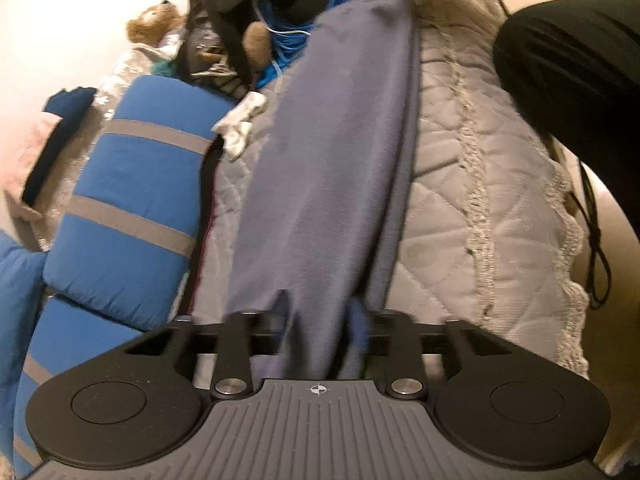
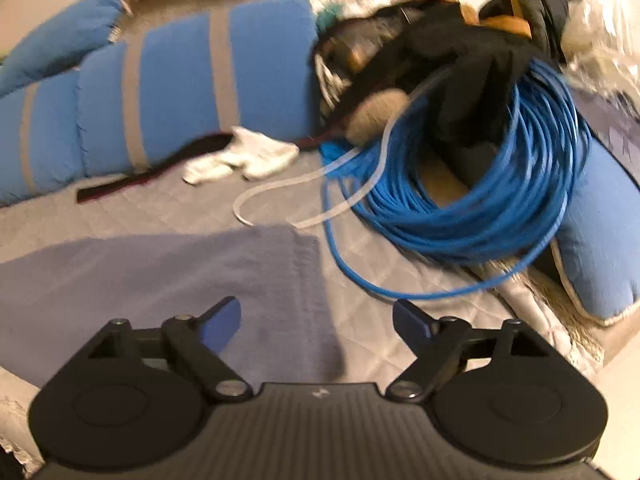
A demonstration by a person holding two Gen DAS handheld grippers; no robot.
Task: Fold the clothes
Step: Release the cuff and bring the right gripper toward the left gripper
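A grey-violet garment (image 1: 328, 152) lies as a long folded strip on the quilted bedspread (image 1: 460, 184), running away from my left gripper (image 1: 320, 324). Its near end bunches up between the left fingers, which stand a little apart and are partly hidden by the blurred cloth; the pads do not look pressed on it. In the right wrist view the same garment (image 2: 160, 272) lies flat, its corner under my right gripper (image 2: 316, 316). That gripper is wide open just above the cloth, and its blue pads (image 2: 222, 322) hold nothing.
A blue pillow with grey stripes (image 2: 180, 88) lies along one side. A coil of blue cable (image 2: 480, 200), a black bag (image 2: 460, 52), a teddy bear (image 1: 154, 24) and a white sock (image 2: 248, 158) crowd the far end. A person's black-clad limb (image 1: 572, 68) is at the right.
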